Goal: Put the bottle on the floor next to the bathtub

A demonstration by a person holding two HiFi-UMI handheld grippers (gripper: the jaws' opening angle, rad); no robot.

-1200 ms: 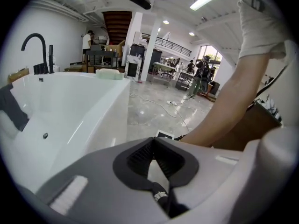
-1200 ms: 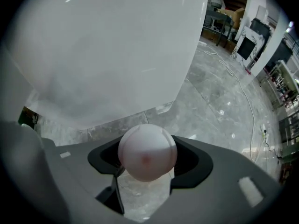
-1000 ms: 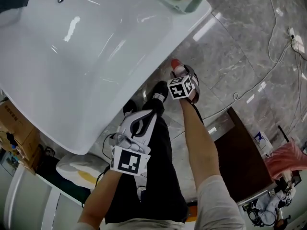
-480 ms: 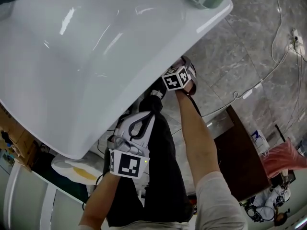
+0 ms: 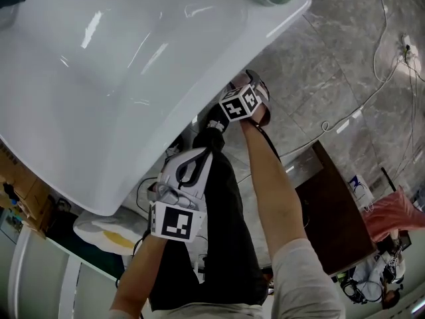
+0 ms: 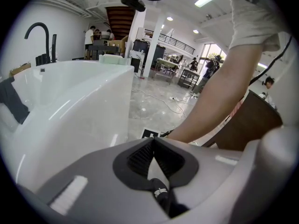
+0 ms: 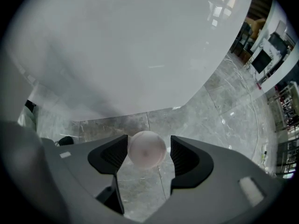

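From above, my right tongs hung low against the tub wall, just beyond my shoe. The bottle was hidden under them. My left tongs sat back near my thigh. Open floor spread to the right of the right tongs. A cable lay well out there, and a dark board stood nearer me.

In the left gripper view, the left tongs were clenched on nothing, with the tub wall just to their left.

In the right gripper view, the right tongs were grasping the bottle, seen end-on as a pale round between the pads. The tub's curved underside loomed just ahead and bare floor tiles lay below.

I judged the bottle not yet set down. The thing to do was lower it straight, keep it upright and feel the base meet the tile before letting go. Then I should back the tongs out toward the open right side, not up into the overhang, and keep clear of my shoe.
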